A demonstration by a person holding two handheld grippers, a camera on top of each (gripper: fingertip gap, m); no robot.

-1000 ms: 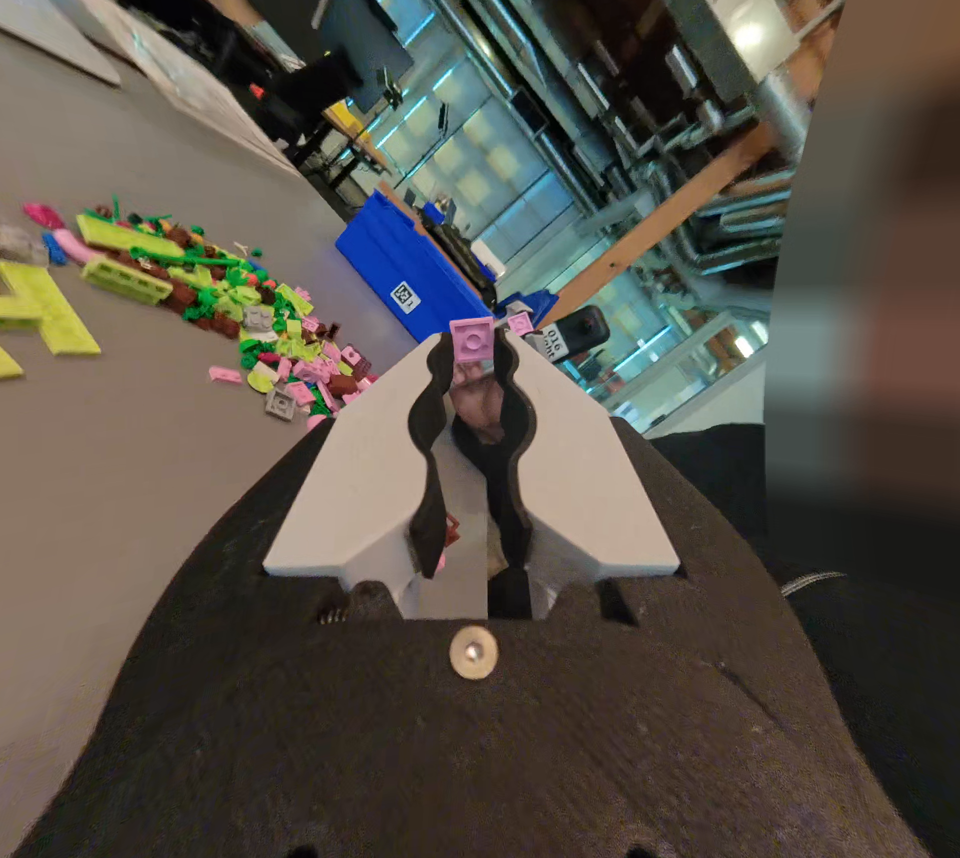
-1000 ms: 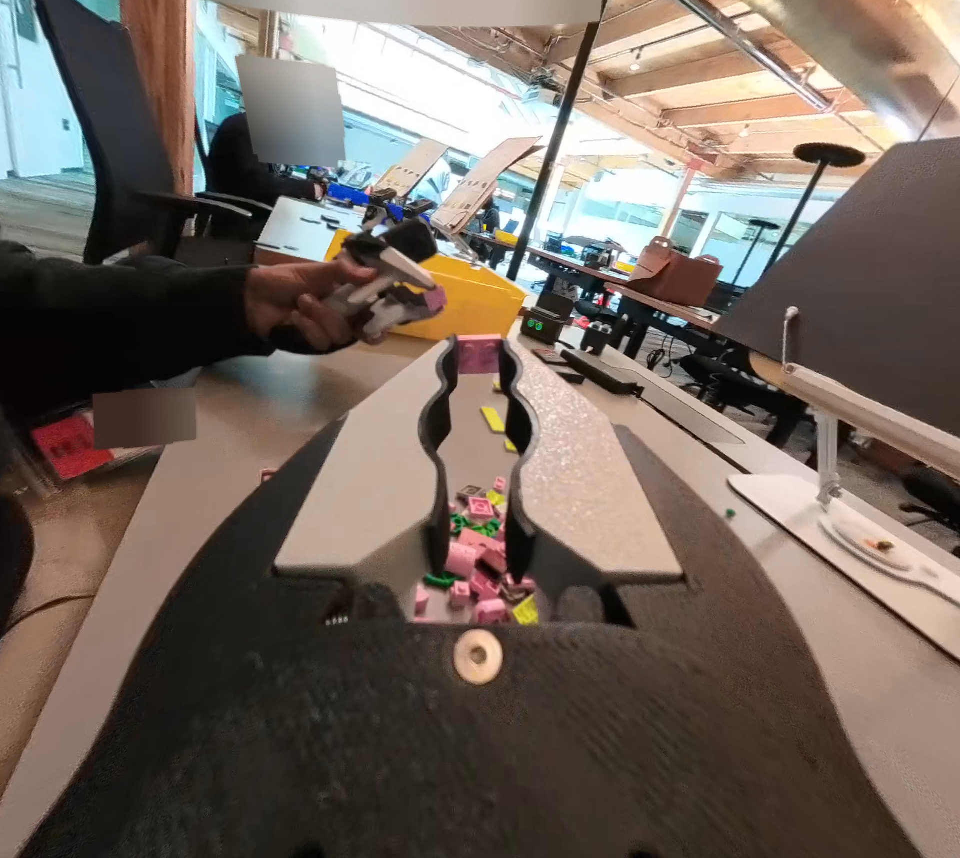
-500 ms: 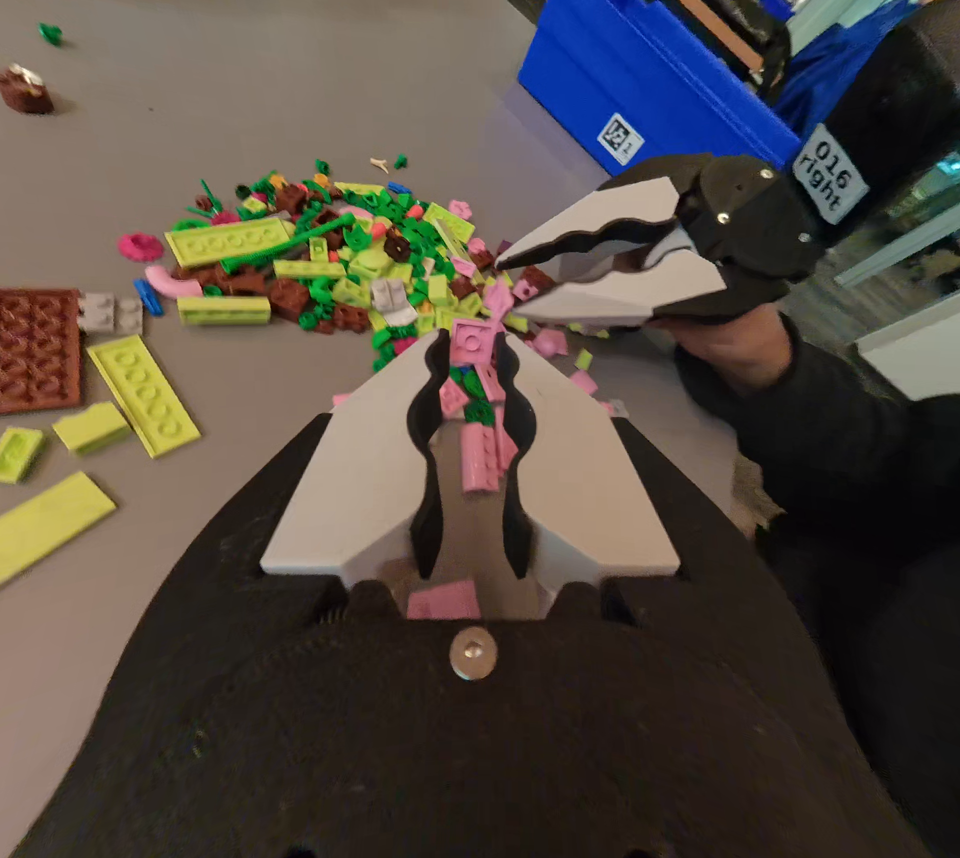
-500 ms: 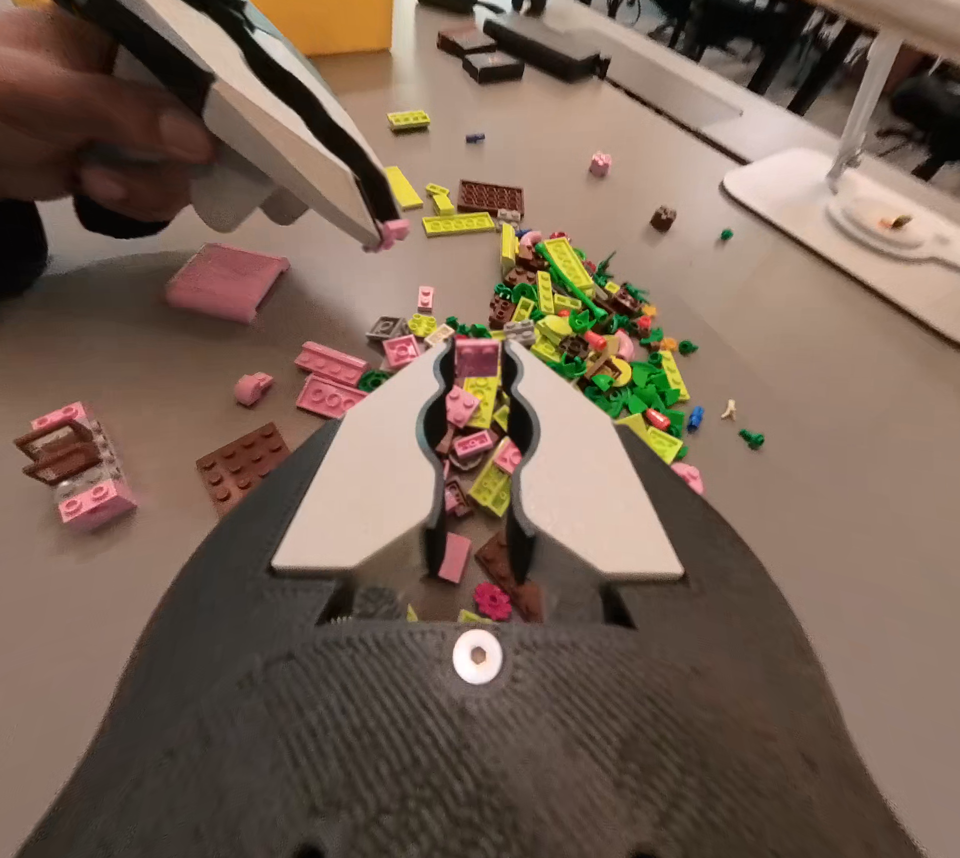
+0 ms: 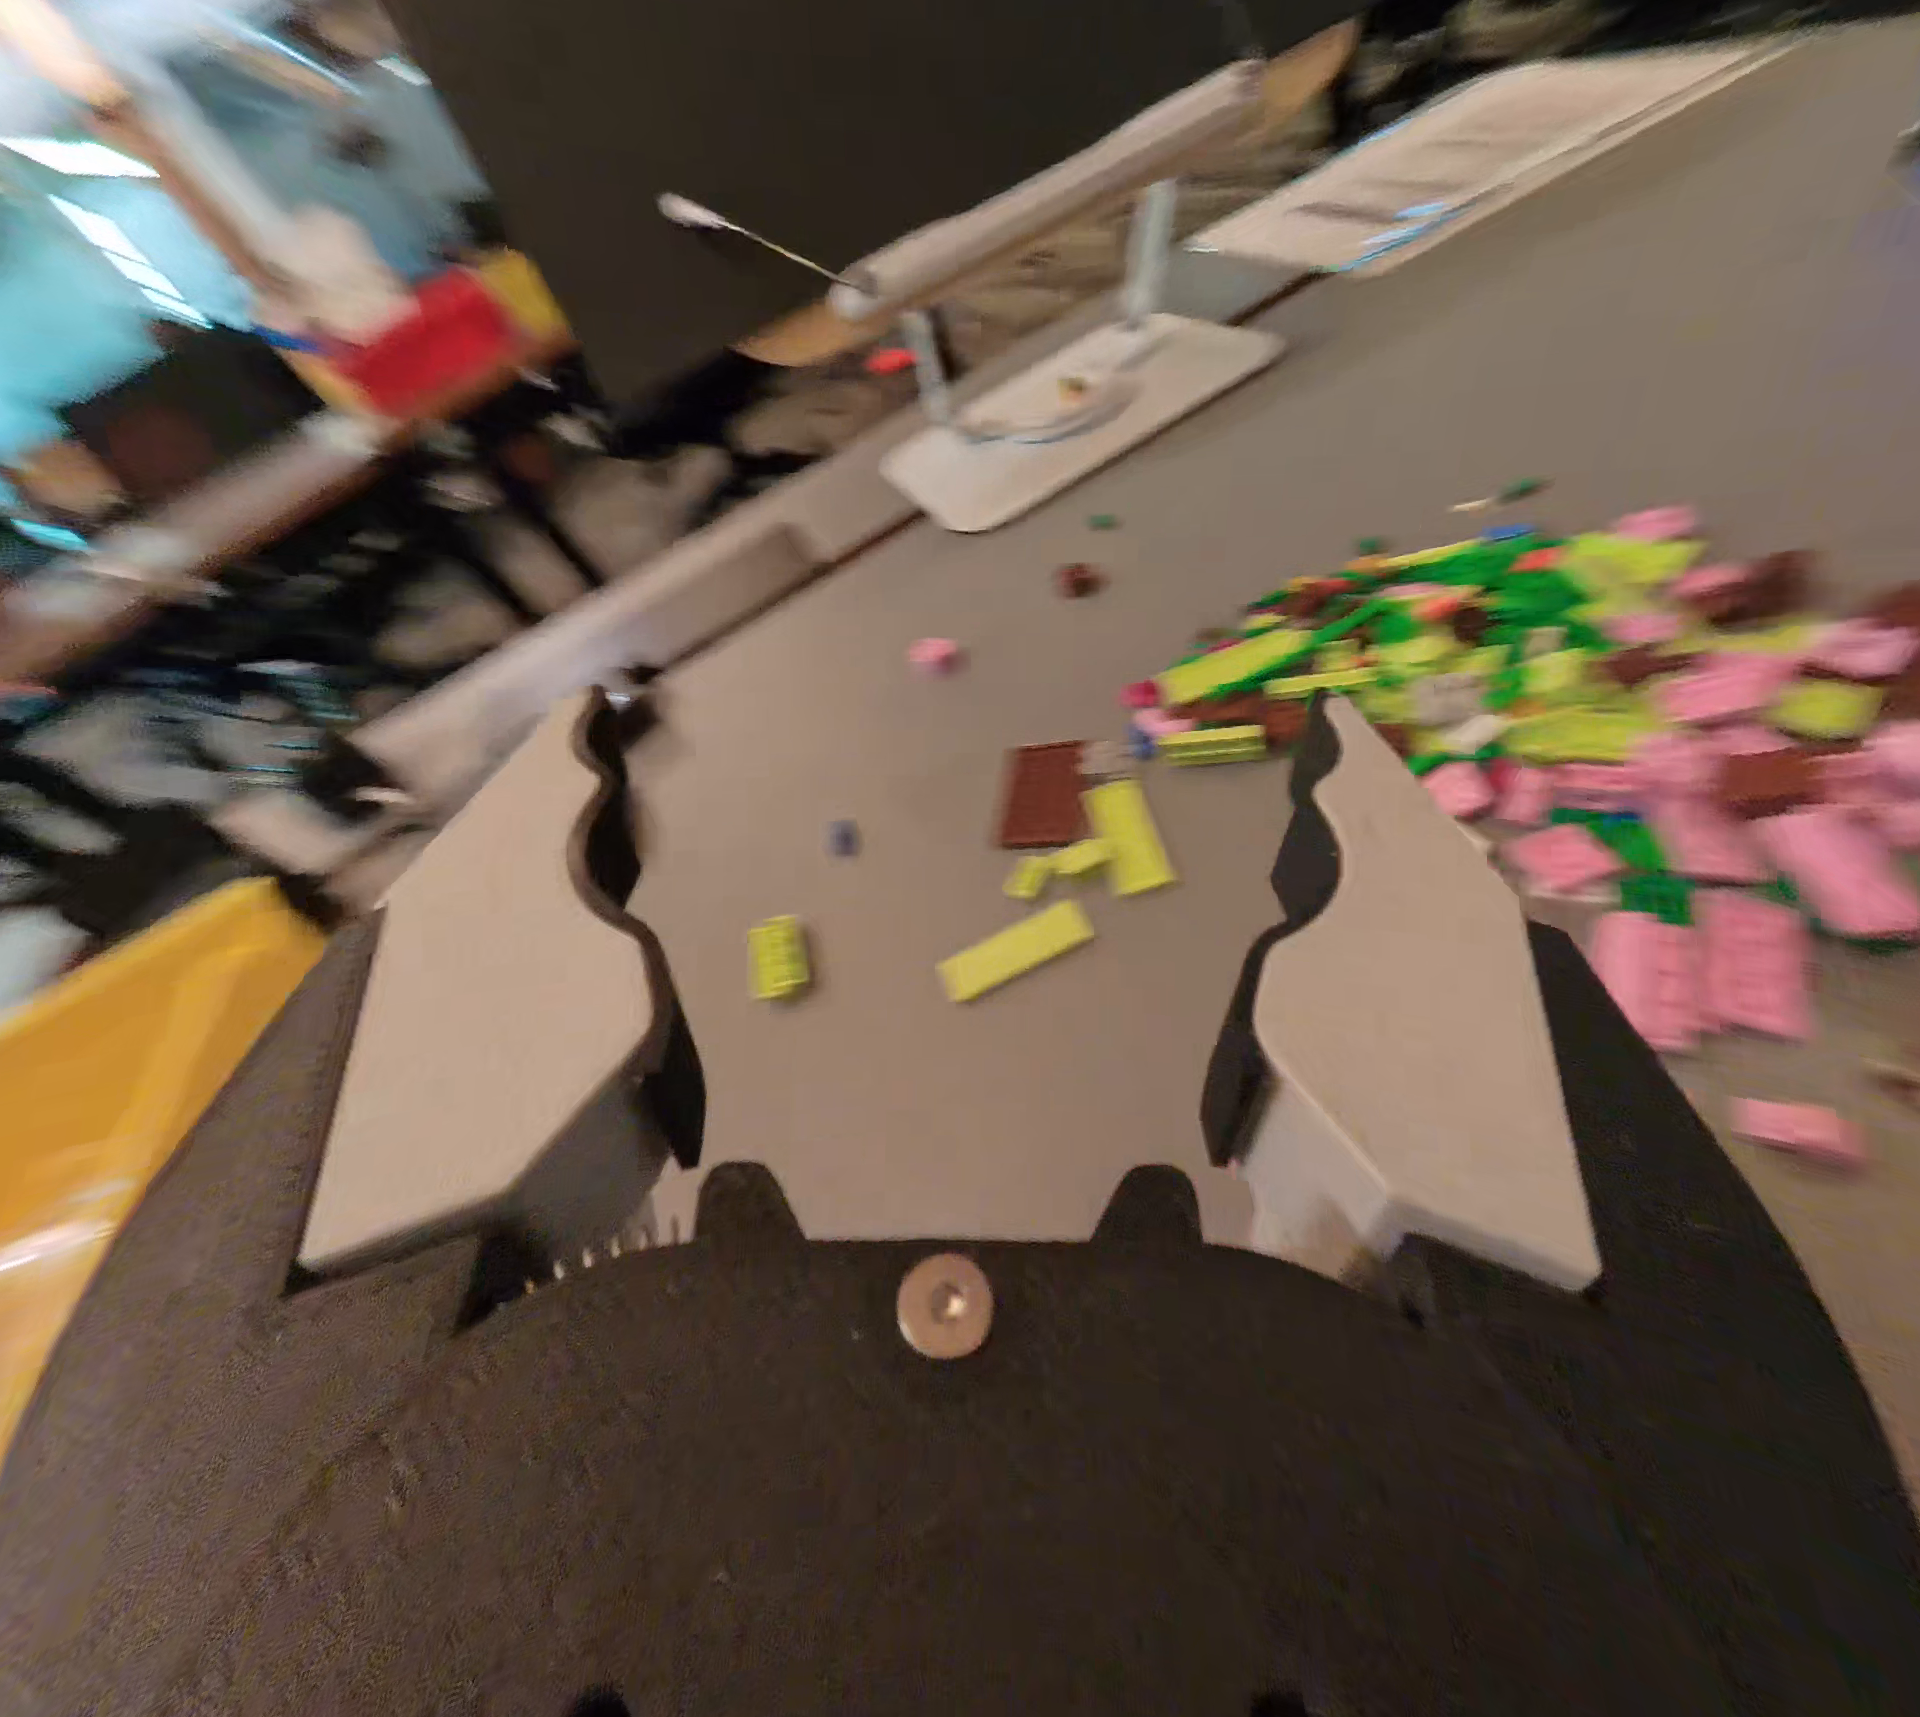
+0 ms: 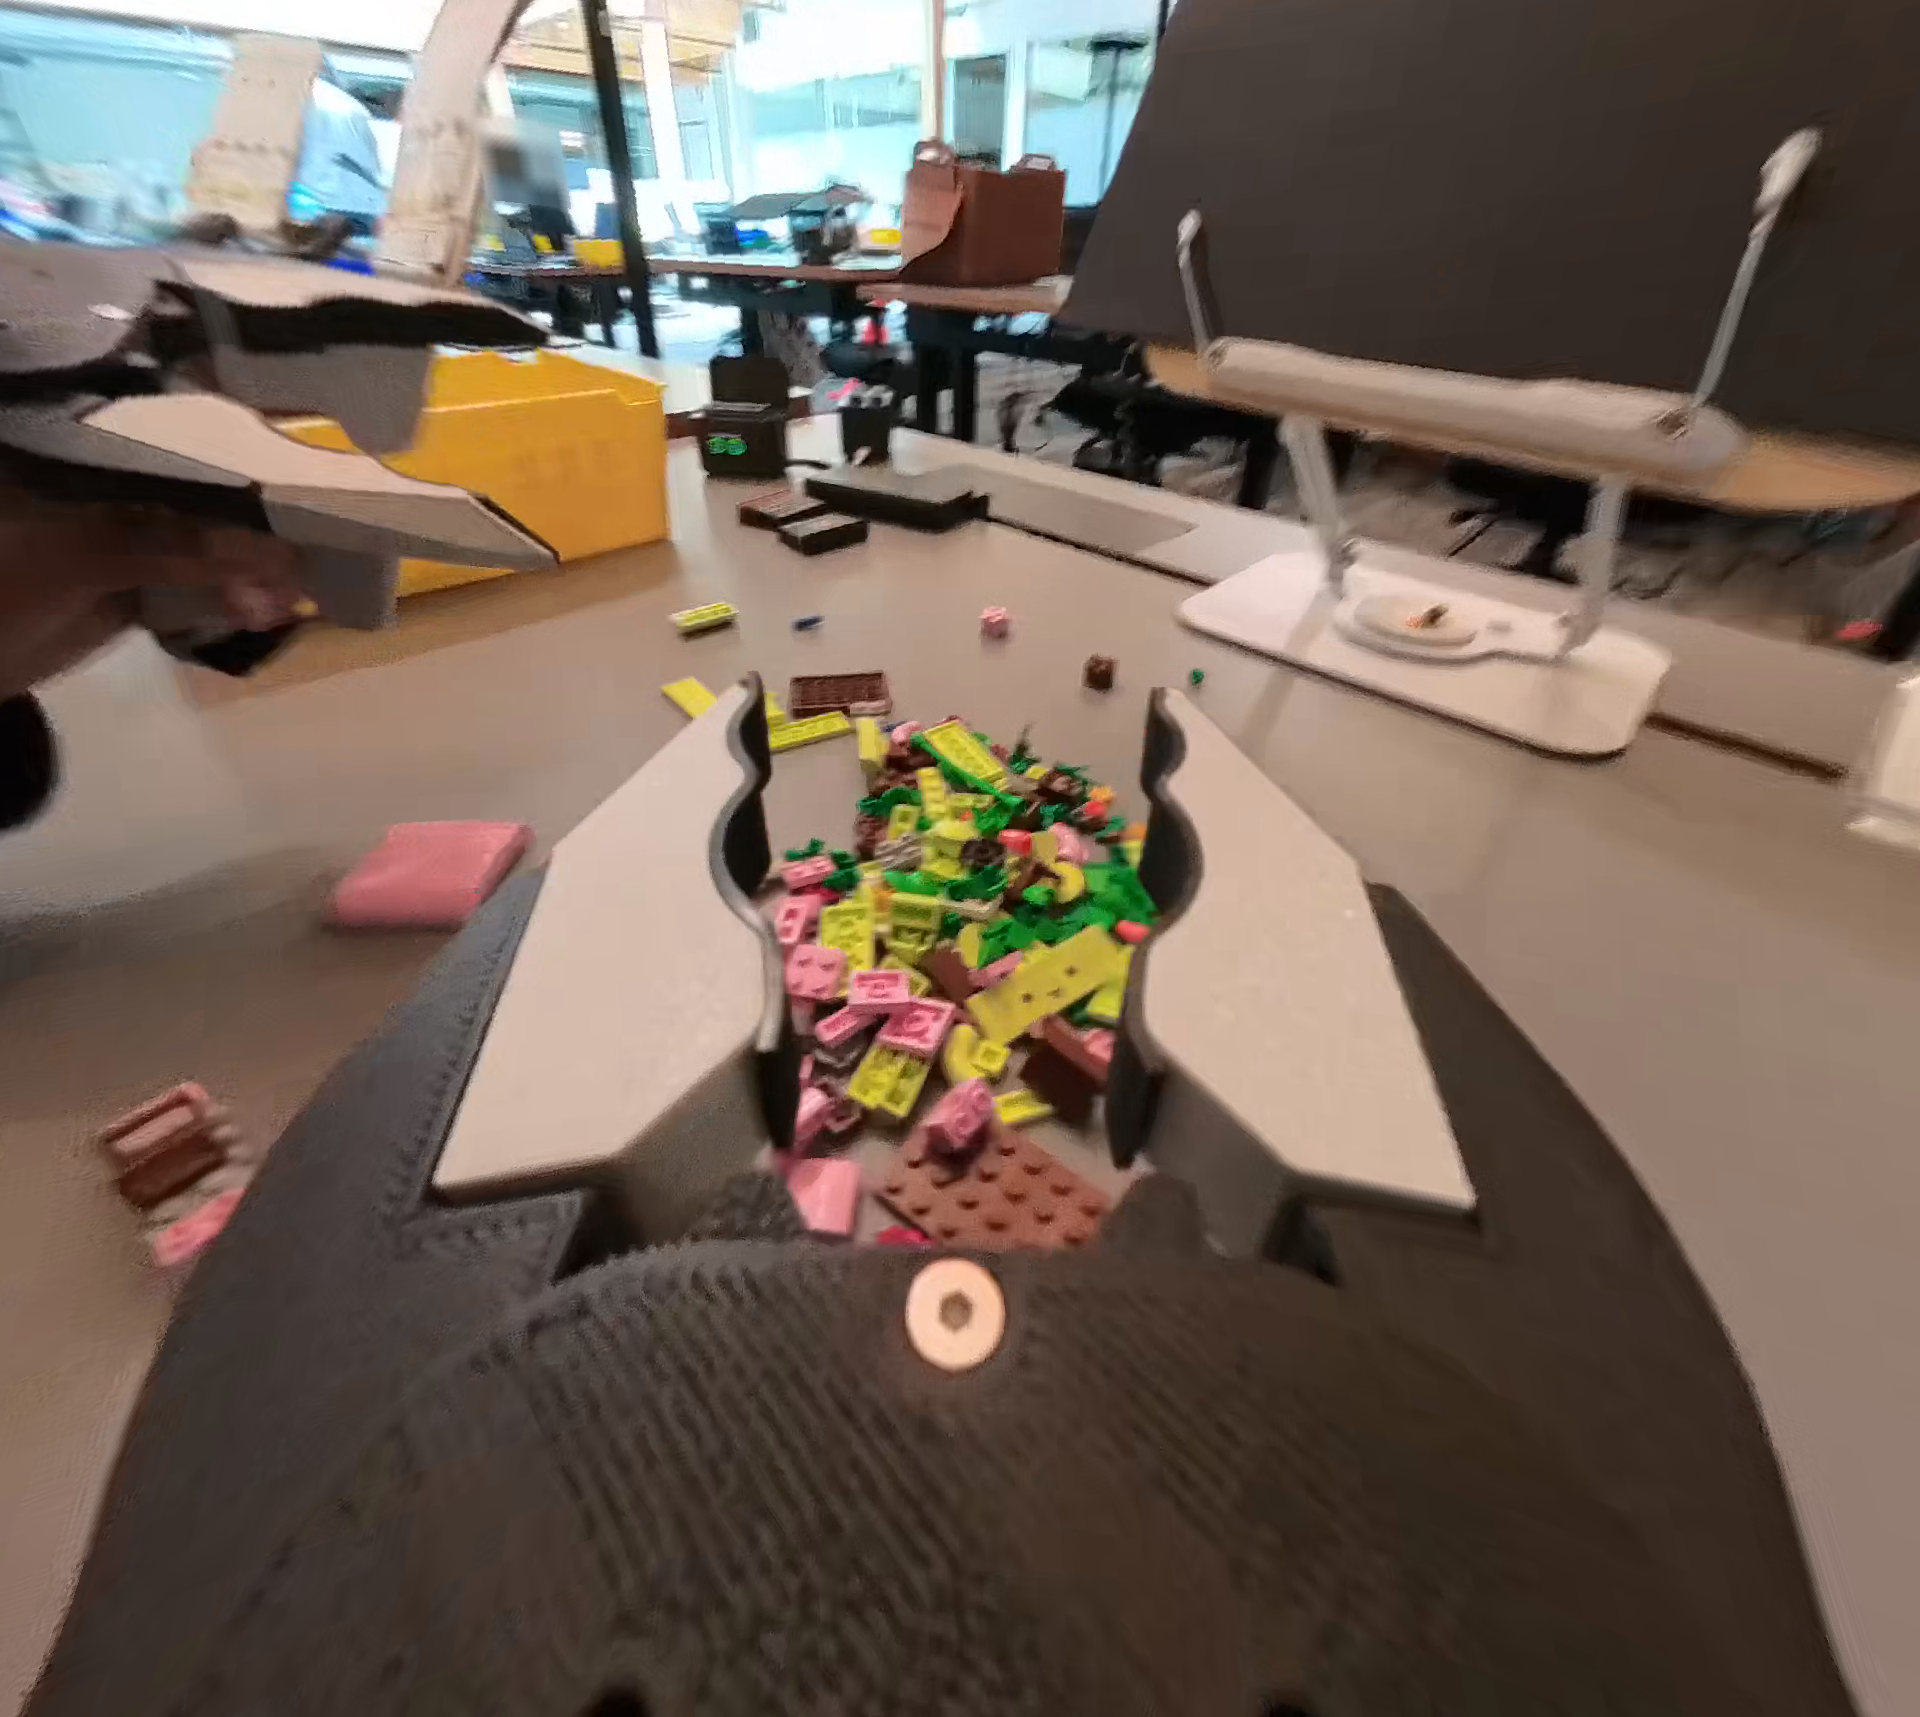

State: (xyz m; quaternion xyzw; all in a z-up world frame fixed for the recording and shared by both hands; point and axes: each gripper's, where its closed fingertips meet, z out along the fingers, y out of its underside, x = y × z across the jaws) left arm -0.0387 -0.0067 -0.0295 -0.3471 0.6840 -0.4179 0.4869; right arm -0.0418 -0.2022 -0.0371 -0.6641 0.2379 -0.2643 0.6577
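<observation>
My left gripper (image 5: 977,711) is open wide and empty, above bare grey table (image 5: 935,1075) beside loose lime plates (image 5: 1013,935) and a brown plate (image 5: 1044,794). The view is blurred. The brick pile (image 5: 1558,680) of pink, lime, green and brown pieces lies to its right. My right gripper (image 6: 956,696) is open and empty, low over the same pile (image 6: 966,919), which shows between its fingers. The left gripper (image 6: 545,446) also shows in the right wrist view at the left, open, held in a hand above the table.
A yellow bin (image 6: 540,441) stands at the back left, and shows in the left wrist view (image 5: 104,1044). A white lamp base (image 6: 1423,628) and a black board (image 6: 1507,57) stand at the right. A pink block (image 6: 426,867) and a small brown-and-pink build (image 6: 166,1137) lie left of the pile. Between my left fingertips and the brown plate (image 5: 1044,794) there is roughly 15 cm. The right camera catches it too, in the right wrist view (image 6: 830,695).
Both grippers were shut on small pink bricks. Both have opened and hold nothing now. The left gripper has swung away to the left of the pile, and the right has tilted up.
</observation>
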